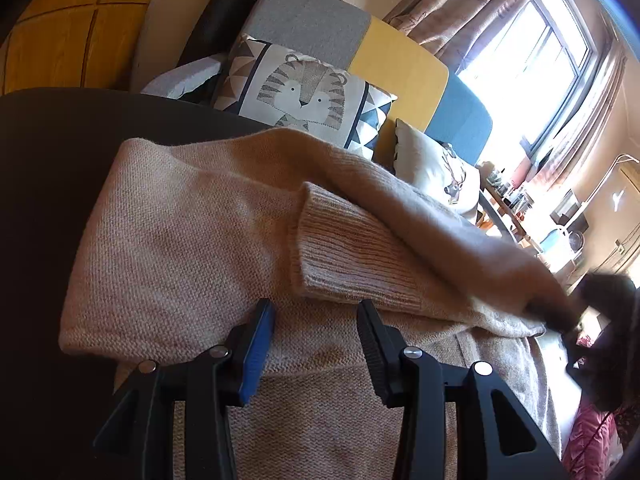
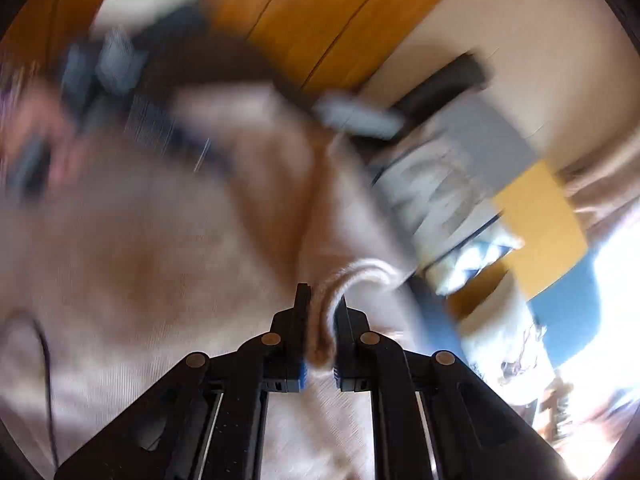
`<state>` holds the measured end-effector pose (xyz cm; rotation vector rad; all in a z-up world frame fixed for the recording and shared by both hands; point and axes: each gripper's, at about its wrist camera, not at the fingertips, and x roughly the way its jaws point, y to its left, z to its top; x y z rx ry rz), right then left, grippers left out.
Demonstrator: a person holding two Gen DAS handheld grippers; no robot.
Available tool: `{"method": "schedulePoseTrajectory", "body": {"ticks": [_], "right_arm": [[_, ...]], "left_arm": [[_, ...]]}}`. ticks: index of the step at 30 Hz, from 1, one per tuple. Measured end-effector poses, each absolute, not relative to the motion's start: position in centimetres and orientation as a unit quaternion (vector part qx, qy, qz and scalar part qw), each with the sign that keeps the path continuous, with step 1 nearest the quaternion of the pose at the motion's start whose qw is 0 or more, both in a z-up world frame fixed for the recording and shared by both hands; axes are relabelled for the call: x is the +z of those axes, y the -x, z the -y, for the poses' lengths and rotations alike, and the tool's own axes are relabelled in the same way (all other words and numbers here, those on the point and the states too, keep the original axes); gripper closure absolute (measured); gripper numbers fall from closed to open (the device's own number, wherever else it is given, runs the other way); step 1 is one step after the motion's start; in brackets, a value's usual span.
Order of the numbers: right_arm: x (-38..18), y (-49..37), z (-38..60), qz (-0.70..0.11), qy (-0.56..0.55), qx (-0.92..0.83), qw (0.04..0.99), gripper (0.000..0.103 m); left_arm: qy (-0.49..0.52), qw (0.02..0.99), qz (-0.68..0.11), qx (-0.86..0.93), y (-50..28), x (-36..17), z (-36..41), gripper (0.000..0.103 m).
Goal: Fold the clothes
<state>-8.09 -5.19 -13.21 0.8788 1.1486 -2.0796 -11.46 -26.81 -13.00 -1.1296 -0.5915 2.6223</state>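
Left claw stands open above the beige knitted sweater, nothing between its pads. Right claw is pinched tight on a fold of the same knit, that view blurred. The sweater lies across a dark surface, ribbed cuff folded on top; tiger-print cushion beyond.

Sweater beige knit wool, soft, cuff ribbed, left gripper matt black plastic, blue pad, bright metal rivets, tiger cushion printed cloth, floor glossy wood
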Motion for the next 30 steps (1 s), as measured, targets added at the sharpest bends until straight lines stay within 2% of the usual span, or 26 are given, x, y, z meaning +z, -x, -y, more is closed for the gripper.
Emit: {"method": "schedulePoseTrajectory", "body": {"ticks": [2, 4, 5, 6, 7, 8, 9, 12, 16, 17, 18, 20, 27, 30], "right_arm": [[-14.8, 9.7, 4.0, -0.375, -0.407, -0.782, 0.287, 0.092], [-13.1, 11.6, 1.7, -0.225, -0.435, -0.820, 0.297, 0.090], [-11.7, 12.3, 0.4, -0.149, -0.431, -0.837, 0.303, 0.084], [-10.4, 13.2, -0.9, -0.075, -0.422, -0.852, 0.302, 0.068], [-9.3, 14.2, -2.0, -0.019, -0.409, -0.865, 0.290, 0.057], [-8.7, 15.4, -2.8, 0.011, -0.403, -0.874, 0.273, 0.041], [-8.3, 16.9, -3.4, 0.032, -0.403, -0.878, 0.257, 0.040], [-8.9, 21.3, -4.5, 0.082, -0.430, -0.867, 0.237, 0.040], [-12.1, 25.7, -4.5, 0.102, -0.486, -0.842, 0.211, 0.042], [-12.7, 26.5, -4.2, 0.098, -0.495, -0.839, 0.204, 0.051], [-13.2, 26.9, -3.7, 0.093, -0.502, -0.836, 0.203, 0.068], [-13.2, 27.1, -2.5, 0.080, -0.497, -0.838, 0.210, 0.089], [-7.1, 20.8, 2.8, -0.022, -0.383, -0.871, 0.306, 0.089], [-5.6, 17.6, 5.5, -0.079, -0.360, -0.865, 0.339, 0.089]], "left_arm": [[0.382, 0.118, 0.211, 0.892, 11.4, -13.1, 27.1, 0.059], [0.378, 0.125, 0.227, 0.889, 11.3, -13.3, 27.7, 0.060], [0.376, 0.128, 0.234, 0.887, 11.3, -13.4, 27.9, 0.060], [0.375, 0.131, 0.240, 0.886, 11.4, -13.5, 28.0, 0.060], [0.374, 0.131, 0.240, 0.886, 11.4, -13.5, 28.0, 0.060], [0.373, 0.130, 0.237, 0.887, 11.4, -13.4, 27.9, 0.060], [0.373, 0.129, 0.234, 0.888, 11.4, -13.4, 27.9, 0.059], [0.372, 0.129, 0.230, 0.890, 11.4, -13.2, 27.8, 0.059], [0.370, 0.127, 0.224, 0.892, 11.4, -13.2, 27.7, 0.060], [0.370, 0.123, 0.216, 0.895, 11.4, -13.1, 27.5, 0.060], [0.371, 0.118, 0.206, 0.898, 11.4, -13.1, 27.2, 0.059], [0.371, 0.110, 0.188, 0.903, 11.4, -12.9, 26.7, 0.059], [0.377, 0.092, 0.167, 0.906, 11.3, -12.6, 26.4, 0.059], [0.378, 0.042, 0.147, 0.913, 10.7, -11.8, 26.7, 0.059]]}}
